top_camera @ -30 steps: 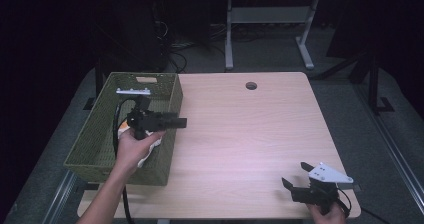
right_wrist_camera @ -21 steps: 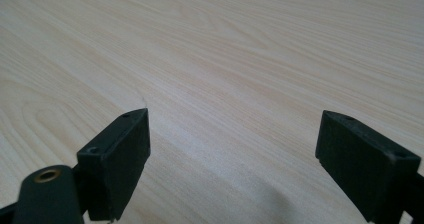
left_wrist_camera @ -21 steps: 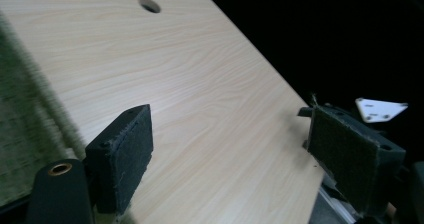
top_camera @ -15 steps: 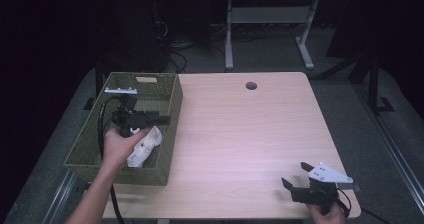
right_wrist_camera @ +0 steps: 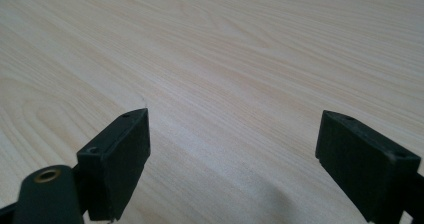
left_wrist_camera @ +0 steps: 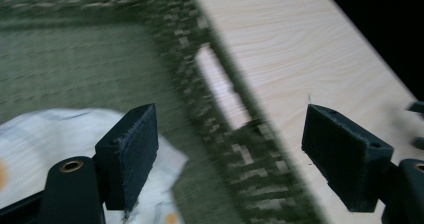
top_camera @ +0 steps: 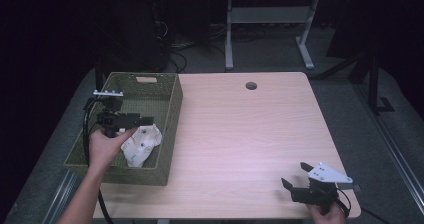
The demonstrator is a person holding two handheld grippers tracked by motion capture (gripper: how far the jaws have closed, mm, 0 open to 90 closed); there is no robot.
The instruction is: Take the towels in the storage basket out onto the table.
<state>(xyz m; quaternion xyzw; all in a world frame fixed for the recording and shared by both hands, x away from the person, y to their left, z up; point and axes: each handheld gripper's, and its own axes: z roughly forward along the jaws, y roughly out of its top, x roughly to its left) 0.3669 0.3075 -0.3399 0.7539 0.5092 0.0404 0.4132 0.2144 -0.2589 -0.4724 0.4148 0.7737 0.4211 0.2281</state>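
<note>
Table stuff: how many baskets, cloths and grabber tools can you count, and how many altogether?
Green basket: 1
White cloth lying in the basket: 1
Grippers: 2, the left gripper over the basket and the right gripper near the table's front corner, both open
Total: 4

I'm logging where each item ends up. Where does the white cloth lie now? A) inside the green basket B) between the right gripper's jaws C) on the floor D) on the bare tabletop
A: the white cloth lies inside the green basket, beside the open left gripper.
</note>
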